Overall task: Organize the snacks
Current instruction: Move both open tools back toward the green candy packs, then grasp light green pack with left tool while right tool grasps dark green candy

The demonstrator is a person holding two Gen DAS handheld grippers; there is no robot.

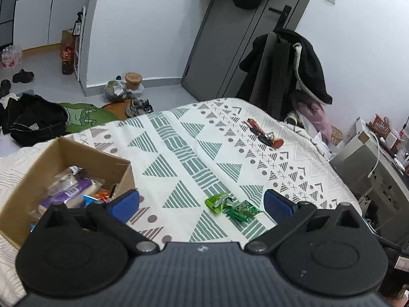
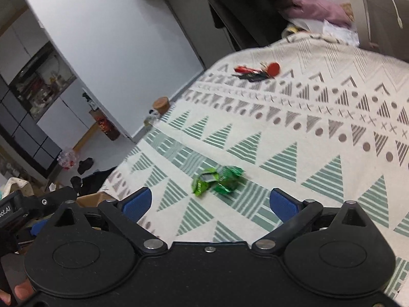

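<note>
Bedspread (image 2: pixel 319 128) bears green snack packets (image 2: pixel 217 180) ahead of the open right tool (image 2: pixel 214 203).

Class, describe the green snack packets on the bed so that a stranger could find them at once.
Start at the bed's cream cover with green and grey triangles. On it, right of the open brown cardboard box, lie two small crinkled shiny green foil snack packets side by side. They are the cover's only bright green things; the red and black keys lie farther away.

Patterned bed (image 1: pixel 194 153) bears box (image 1: pixel 30 179), green snacks (image 1: pixel 231 206), keys (image 1: pixel 265 134).
</note>
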